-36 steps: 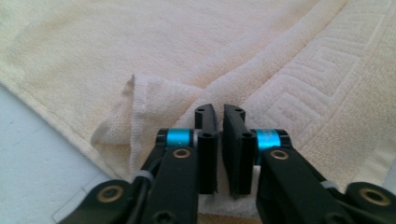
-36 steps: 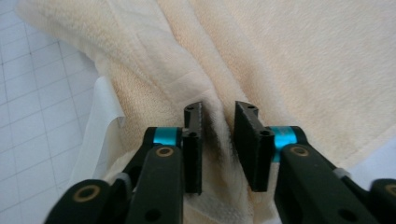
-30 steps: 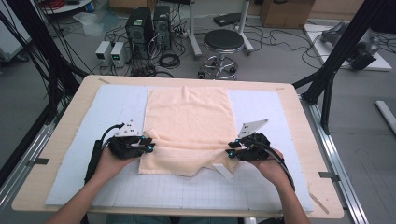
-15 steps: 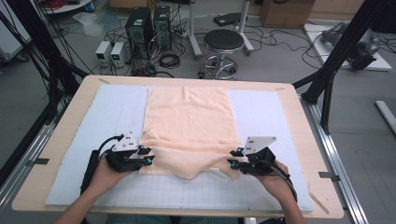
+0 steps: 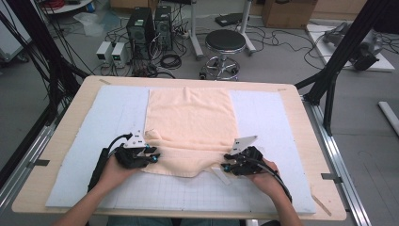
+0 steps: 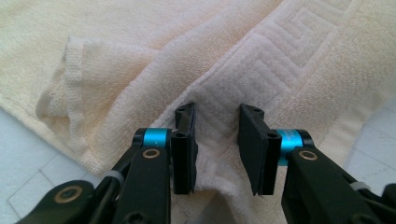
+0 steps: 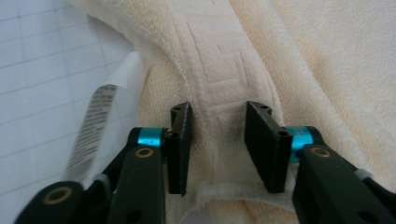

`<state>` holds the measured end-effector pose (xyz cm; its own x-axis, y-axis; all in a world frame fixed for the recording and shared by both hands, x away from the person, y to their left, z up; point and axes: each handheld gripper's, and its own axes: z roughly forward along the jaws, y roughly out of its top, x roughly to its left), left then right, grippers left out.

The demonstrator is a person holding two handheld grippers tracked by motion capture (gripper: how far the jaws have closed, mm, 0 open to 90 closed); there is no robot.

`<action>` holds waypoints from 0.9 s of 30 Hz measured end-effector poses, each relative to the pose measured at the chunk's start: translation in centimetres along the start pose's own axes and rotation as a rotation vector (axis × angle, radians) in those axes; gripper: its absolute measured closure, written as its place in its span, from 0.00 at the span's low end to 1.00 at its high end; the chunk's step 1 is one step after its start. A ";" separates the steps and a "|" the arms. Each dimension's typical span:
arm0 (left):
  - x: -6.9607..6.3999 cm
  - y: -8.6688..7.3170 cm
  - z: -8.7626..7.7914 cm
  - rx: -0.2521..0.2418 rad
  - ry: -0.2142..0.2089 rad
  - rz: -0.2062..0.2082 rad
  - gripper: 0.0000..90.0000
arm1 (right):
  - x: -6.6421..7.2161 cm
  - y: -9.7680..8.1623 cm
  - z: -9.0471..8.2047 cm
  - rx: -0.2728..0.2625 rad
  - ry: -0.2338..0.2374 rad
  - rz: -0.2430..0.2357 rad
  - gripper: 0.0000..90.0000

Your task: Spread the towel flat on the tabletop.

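Left gripper (image 6: 215, 140): pinching the towel (image 5: 190, 125) corner; folded cloth is bunching between its pads.
Right gripper (image 7: 223, 140): gripping the patterned border; label (image 7: 93, 126) is lying just left.
Handling: soft, light, limp; best held at corners.

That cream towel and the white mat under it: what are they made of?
The towel looks like soft cotton terry: a matte looped pile with a woven key-pattern border. The mat looks like smooth, pale sheet printed with a grid; whether plastic or fabric is hard to tell.
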<state>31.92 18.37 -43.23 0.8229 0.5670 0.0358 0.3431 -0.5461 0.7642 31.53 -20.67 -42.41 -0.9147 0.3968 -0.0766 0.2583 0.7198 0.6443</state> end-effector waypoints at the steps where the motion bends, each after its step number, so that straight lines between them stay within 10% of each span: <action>1: 0.0 0.0 0.0 -0.002 0.006 -0.001 0.76 | 0.0 0.0 0.0 -0.002 0.000 -0.003 0.74; 7: -0.2 0.1 -0.3 0.010 0.016 0.016 0.99 | -0.2 -0.1 -0.3 -0.026 0.015 0.017 0.88; 27: -3.2 -0.3 -6.9 -0.063 -0.034 0.057 1.00 | 2.8 0.4 -5.0 -0.109 0.108 -0.015 0.93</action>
<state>26.08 20.98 -39.14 0.8555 0.5144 0.0599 0.2664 -0.5363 0.8009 27.52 -22.17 -38.57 -0.9478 0.3187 -0.0084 0.2144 0.6568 0.7229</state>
